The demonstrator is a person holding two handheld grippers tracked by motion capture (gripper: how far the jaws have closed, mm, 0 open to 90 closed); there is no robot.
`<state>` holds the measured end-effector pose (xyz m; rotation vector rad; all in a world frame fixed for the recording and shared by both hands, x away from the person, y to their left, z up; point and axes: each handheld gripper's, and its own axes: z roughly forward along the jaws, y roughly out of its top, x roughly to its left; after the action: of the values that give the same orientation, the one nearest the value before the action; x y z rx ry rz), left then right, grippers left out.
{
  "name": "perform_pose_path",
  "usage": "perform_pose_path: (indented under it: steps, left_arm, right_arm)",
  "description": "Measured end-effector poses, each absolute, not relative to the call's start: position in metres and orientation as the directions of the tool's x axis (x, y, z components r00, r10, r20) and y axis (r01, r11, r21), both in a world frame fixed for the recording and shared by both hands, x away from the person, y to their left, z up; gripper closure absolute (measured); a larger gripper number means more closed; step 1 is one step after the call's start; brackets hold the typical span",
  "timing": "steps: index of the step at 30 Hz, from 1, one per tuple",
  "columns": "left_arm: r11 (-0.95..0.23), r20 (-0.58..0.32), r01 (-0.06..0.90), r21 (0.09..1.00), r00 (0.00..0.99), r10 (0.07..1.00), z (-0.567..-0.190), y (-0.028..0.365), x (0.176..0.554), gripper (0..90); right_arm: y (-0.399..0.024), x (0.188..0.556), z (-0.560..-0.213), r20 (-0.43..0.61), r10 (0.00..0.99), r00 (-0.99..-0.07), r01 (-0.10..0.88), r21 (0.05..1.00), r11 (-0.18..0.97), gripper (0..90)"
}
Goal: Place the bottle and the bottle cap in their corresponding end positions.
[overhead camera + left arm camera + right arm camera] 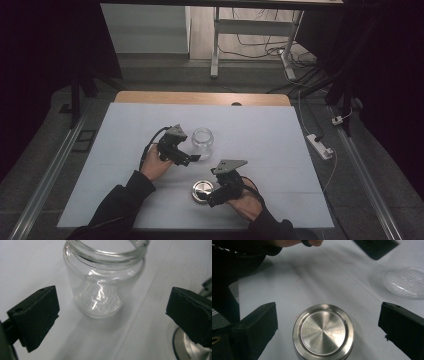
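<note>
An open clear glass jar (202,142) stands upright on the white table cover, lidless. My left gripper (193,158) is just in front of it, and in the left gripper view the jar (103,282) stands beyond the wide-apart jaws of the open left gripper (112,315), which touch nothing. A round steel lid (202,191) lies flat nearer the person. The right gripper (210,198) hovers at its right side. In the right gripper view the lid (323,332) lies between the open right gripper (327,325) jaws, with a gap on each side.
The white cover (260,130) spans the table, with a wooden strip (200,97) at the far edge. A power strip (320,146) lies on the floor to the right. A desk frame (216,45) stands behind the table. The jar's base (405,282) shows at the right.
</note>
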<state>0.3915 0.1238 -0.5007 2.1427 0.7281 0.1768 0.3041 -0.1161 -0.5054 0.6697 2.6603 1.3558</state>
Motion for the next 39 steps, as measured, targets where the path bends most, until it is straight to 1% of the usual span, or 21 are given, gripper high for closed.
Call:
perform_pose_path:
  steps: [5, 9, 13, 21, 32, 35, 39]
  left_arm:
    - [-0.480, -0.122, 0.427, 0.766, 0.830, 0.544, -0.496, 0.128, 0.379, 0.0]
    - [-0.451, -0.155, 0.431, 0.782, 0.834, 0.529, -0.492, 0.132, 0.369, 0.0]
    - [-0.450, -0.158, 0.425, 0.785, 0.840, 0.518, -0.489, 0.134, 0.358, 0.0]
    - [-0.481, -0.146, 0.406, 0.777, 0.860, 0.489, -0.485, 0.132, 0.339, 0.0]
    - [-0.459, -0.186, 0.431, 0.777, 0.854, 0.487, -0.487, 0.143, 0.321, 0.0]
    - [-0.478, -0.168, 0.423, 0.770, 0.857, 0.487, -0.488, 0.145, 0.314, 0.0]
    - [-0.482, -0.166, 0.420, 0.769, 0.859, 0.484, -0.489, 0.149, 0.307, 0.0]
  right_arm:
    - [-0.121, 0.304, -0.501, 0.123, 0.428, -0.896, 0.346, 0.797, 0.495, 1.4]
    - [-0.125, 0.303, -0.496, 0.113, 0.437, -0.892, 0.340, 0.805, 0.485, 1.0]
    - [-0.130, 0.303, -0.494, 0.103, 0.449, -0.888, 0.337, 0.811, 0.479, 1.0]
    - [-0.137, 0.304, -0.492, 0.076, 0.477, -0.875, 0.331, 0.813, 0.478, 0.1]
    - [-0.143, 0.303, -0.494, 0.035, 0.486, -0.873, 0.318, 0.797, 0.514, 0.0]
    - [-0.146, 0.303, -0.494, 0.015, 0.495, -0.868, 0.311, 0.794, 0.522, 0.0]
    - [-0.150, 0.302, -0.493, 0.020, 0.508, -0.861, 0.322, 0.795, 0.514, 0.0]
